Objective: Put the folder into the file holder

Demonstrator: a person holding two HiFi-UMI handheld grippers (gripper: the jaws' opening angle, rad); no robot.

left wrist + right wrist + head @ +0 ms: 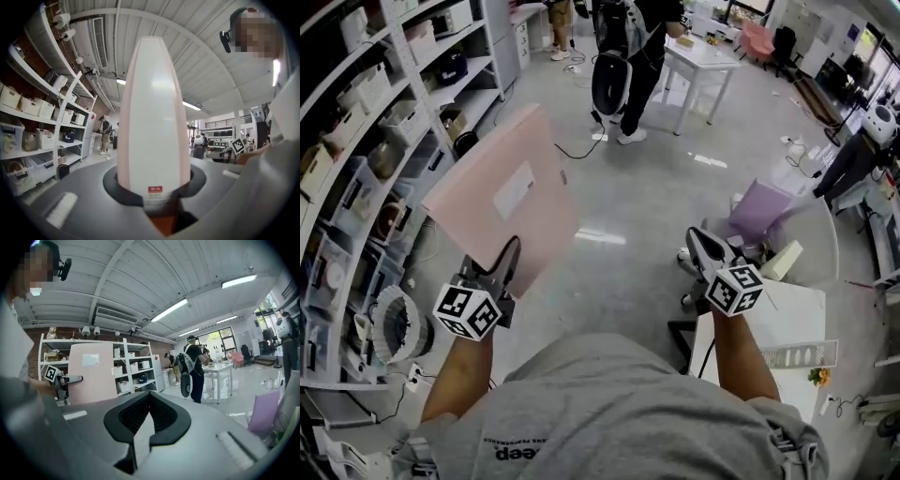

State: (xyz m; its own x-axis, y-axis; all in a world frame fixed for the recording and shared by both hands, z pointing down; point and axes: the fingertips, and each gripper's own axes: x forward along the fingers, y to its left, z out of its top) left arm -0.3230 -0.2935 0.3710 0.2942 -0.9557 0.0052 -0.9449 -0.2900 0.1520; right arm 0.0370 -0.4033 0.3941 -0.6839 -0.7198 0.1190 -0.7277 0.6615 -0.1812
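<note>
The left gripper [504, 262] clamps its jaws on the lower edge of the flat pale-pink cardboard folder [502, 192], holding it tilted in the air above the grey floor [656, 206]. The right gripper [705, 246] has its jaws pressed together on nothing.

The pink folder [502, 202] looks like smooth, faintly sheened plastic or coated card, hard to say which, with a white paper label [514, 190]. The left gripper [511, 253] and right gripper [150, 397] have matt grey plastic shells; the right one's black pads [164, 416] are finely ribbed. The far floor [675, 197] is glossy grey. The near shirt [619, 412] is grey cloth.
</note>
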